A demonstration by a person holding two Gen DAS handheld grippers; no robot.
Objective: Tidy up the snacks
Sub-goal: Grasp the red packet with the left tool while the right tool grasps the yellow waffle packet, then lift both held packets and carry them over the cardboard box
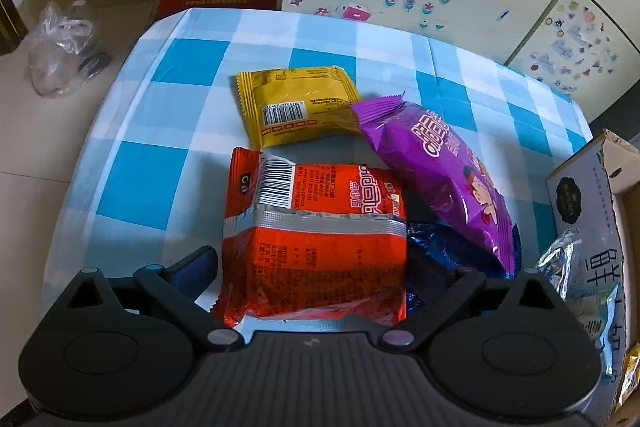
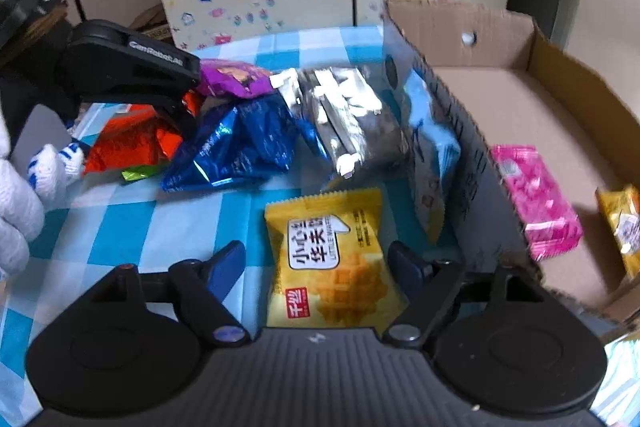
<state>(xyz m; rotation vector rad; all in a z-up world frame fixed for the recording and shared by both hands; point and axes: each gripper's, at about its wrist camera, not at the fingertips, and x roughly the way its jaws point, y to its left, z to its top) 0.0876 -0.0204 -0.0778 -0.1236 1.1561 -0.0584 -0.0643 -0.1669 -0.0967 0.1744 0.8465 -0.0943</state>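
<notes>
my left gripper (image 1: 312,267) jaws are straddling the orange packet (image 1: 316,239) on the tabletop (image 1: 132,131), left of the cardboard box (image 2: 520,95); my right gripper (image 2: 320,263) jaws are spreading wide around the yellow wafer packet (image 2: 328,259) beside that box.

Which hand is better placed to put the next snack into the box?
Right. Its open tool already straddles the yellow wafer, beside the box. The left tool straddles the red pack, farther from it.
</notes>
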